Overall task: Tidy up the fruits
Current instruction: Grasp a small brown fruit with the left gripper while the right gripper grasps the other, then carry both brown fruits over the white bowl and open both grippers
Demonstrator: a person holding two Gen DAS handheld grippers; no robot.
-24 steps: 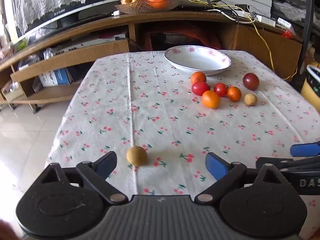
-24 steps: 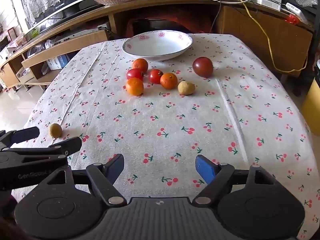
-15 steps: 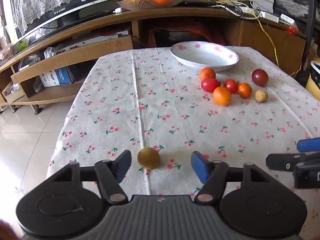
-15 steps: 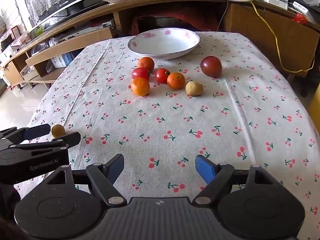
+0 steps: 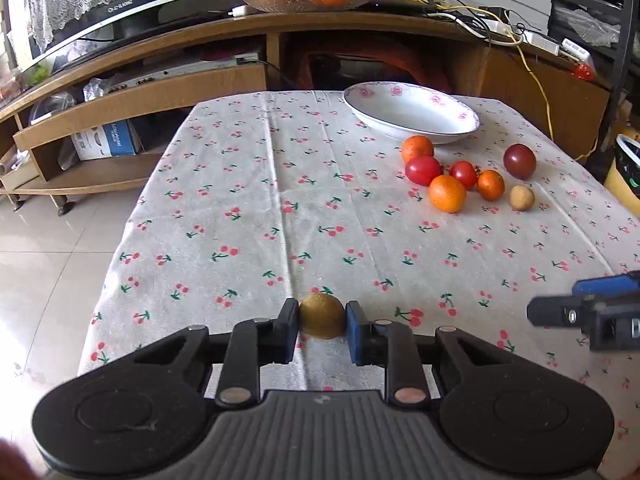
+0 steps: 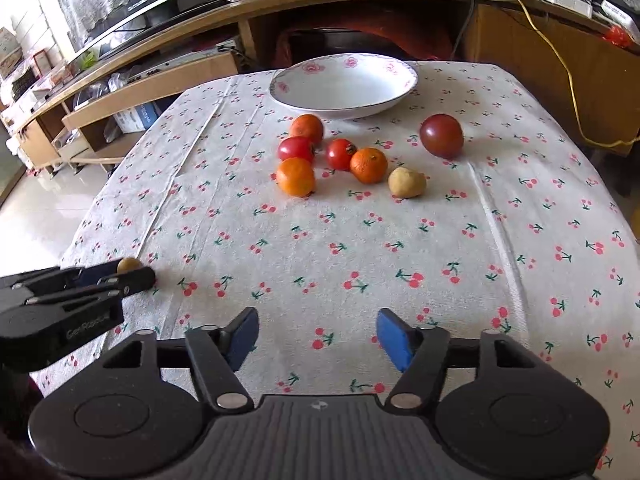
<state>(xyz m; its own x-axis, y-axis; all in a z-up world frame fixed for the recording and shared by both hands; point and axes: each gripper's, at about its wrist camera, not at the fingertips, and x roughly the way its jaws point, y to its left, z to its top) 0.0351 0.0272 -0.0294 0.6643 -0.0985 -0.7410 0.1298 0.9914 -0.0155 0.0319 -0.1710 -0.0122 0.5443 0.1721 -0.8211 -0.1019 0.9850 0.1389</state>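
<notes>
Left wrist view: left gripper (image 5: 322, 317) clamped a small brown fruit (image 5: 322, 315) at 6 o'clock on the cherry-print tablecloth (image 5: 248, 200); white bowl (image 5: 412, 114) sat at 1 o'clock | Right wrist view: right gripper (image 6: 317, 336) hung open above the cloth, loose fruits (image 6: 340, 156) at 12 o'clock.

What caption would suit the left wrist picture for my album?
Left tongs closed on a small brown fruit at the near table edge, white bowl and loose fruits beyond.
</notes>
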